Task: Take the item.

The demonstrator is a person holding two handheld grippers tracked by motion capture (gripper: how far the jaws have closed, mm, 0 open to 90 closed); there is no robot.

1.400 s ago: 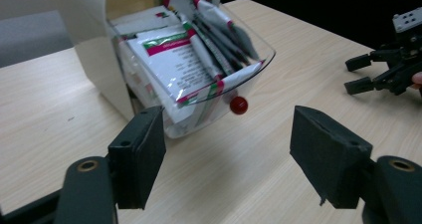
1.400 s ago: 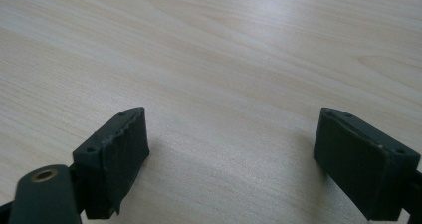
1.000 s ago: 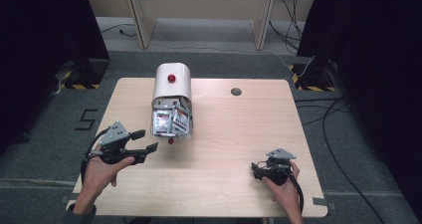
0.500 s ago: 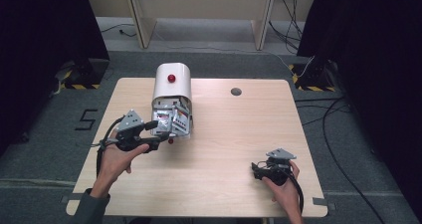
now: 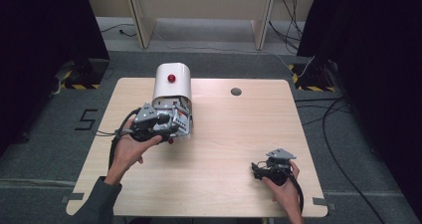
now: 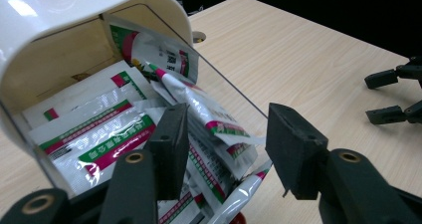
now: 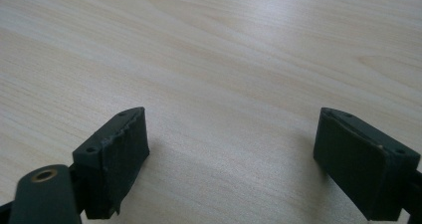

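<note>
Now I count one white bin (image 6: 59, 20) on the worktop (image 5: 234, 134), with at least five sachets (image 6: 99, 134), their lower ends cut off. My left hand-held gripper (image 6: 226, 144), jaws just closing, straddles a sachet without pressing; my right hand-held gripper (image 7: 231, 159) gapes empty.

1. We see a light wooden table (image 5: 224, 149) at centre, with a round grommet (image 5: 236, 91) toward its 1 o'clock.
2. Grey carpet (image 5: 348, 184) surrounds it, marked with a "5" (image 5: 87, 119) at 9 o'clock.
3. Black curtains (image 5: 45, 50) hang at 10 and 2 o'clock.
4. A pale desk frame (image 5: 199, 15) stands at 12 o'clock.
5. Cables (image 5: 323, 109) trail at 3 o'clock.
</note>
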